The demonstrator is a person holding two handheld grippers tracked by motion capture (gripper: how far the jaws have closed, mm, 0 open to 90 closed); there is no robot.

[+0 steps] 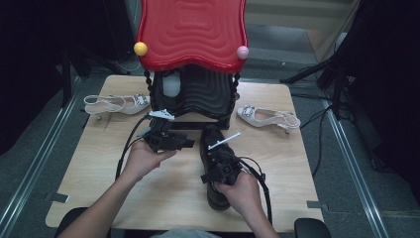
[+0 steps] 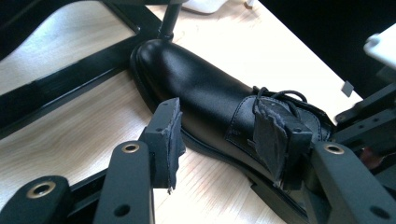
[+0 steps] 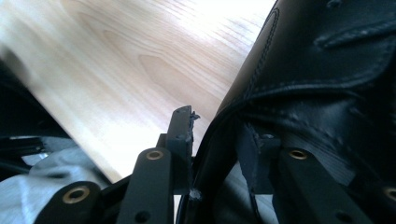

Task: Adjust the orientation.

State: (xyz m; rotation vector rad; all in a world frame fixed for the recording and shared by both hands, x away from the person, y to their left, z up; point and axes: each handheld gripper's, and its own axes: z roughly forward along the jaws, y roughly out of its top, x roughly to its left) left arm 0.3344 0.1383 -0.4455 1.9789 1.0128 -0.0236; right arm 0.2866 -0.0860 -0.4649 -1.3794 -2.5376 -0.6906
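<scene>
A black lace-up shoe (image 1: pixel 216 163) lies on the wooden worktop (image 1: pixel 173 188), toe against a black rack under a red top (image 1: pixel 192 32). The right gripper (image 1: pixel 221 171) is clamped on the shoe's collar. The left gripper (image 1: pixel 173 140) hangs spread wide beside the shoe's vamp, holding nothing.
</scene>
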